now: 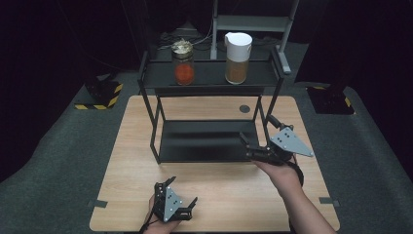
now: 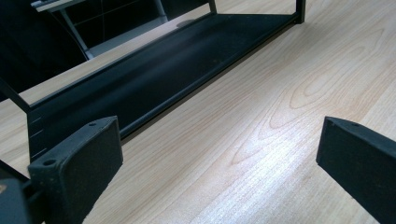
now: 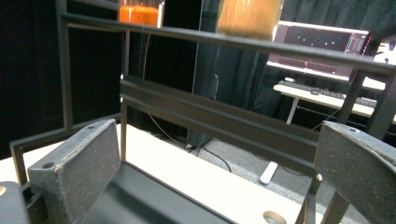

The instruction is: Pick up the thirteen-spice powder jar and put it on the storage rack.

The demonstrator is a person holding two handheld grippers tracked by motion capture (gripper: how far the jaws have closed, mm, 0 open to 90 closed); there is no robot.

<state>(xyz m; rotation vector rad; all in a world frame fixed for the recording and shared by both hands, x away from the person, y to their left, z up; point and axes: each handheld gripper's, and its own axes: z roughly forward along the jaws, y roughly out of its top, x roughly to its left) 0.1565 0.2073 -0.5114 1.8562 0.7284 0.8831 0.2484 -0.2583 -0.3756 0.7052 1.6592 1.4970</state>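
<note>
The right gripper (image 1: 260,141) is held with its jaws spread wide and empty at the right front of the black metal 2-tier shelf rack (image 1: 151,127), angled up toward the top tier. There the glass jar of orange-red powder with a gold lid (image 1: 184,62) and the white-lidded jar of tan grains (image 1: 237,57) stand apart from each other. The left gripper (image 1: 181,197) is also held wide and empty, low over the pale wooden table (image 1: 126,170) near its front edge.

A likely risk is judged to be the right gripper's jaws catching the top tier's front rail on the way up, so that the rack is jolted and a jar is tipped. A grip taken too high on the white lid could also let that jar swing.

In the right gripper view both jars are cut off by the upper edge, so their lids cannot be seen. Which jar is being approached cannot be told.
</note>
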